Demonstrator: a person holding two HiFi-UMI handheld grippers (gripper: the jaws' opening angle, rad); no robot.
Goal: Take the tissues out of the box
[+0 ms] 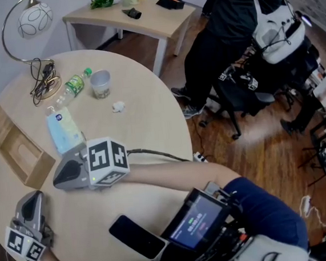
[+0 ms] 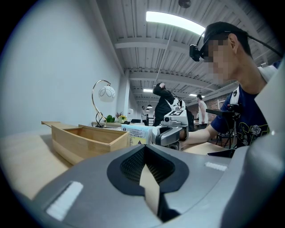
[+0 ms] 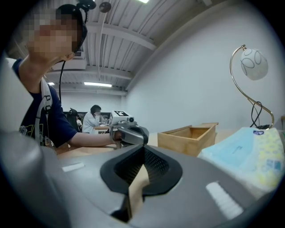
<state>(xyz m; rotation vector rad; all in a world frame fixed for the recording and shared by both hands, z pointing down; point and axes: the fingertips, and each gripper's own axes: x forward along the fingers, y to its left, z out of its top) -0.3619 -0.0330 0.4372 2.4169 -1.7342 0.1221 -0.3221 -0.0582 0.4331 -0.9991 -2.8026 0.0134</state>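
Observation:
The open wooden box (image 1: 14, 148) sits at the left edge of the round table (image 1: 151, 122); its inside looks empty. A light-blue tissue pack (image 1: 64, 131) lies flat on the table just right of the box. My right gripper (image 1: 57, 178) rests low over the table in front of the pack, pointing left, jaws shut on nothing. My left gripper (image 1: 32, 198) lies at the near left edge, pointing away from me, jaws together and empty. The left gripper view shows the box (image 2: 84, 140), the pack (image 2: 135, 133) and the right gripper (image 2: 171, 131). The right gripper view shows the box (image 3: 191, 136) and the pack (image 3: 249, 153).
At the table's far side stand a curved lamp (image 1: 34, 19), tangled cables (image 1: 43, 81), a lying water bottle (image 1: 73, 87), a cup (image 1: 101, 84) and a crumpled scrap (image 1: 118, 106). A black phone (image 1: 136, 237) lies near me. A person (image 1: 228, 29) stands by a chair to the right.

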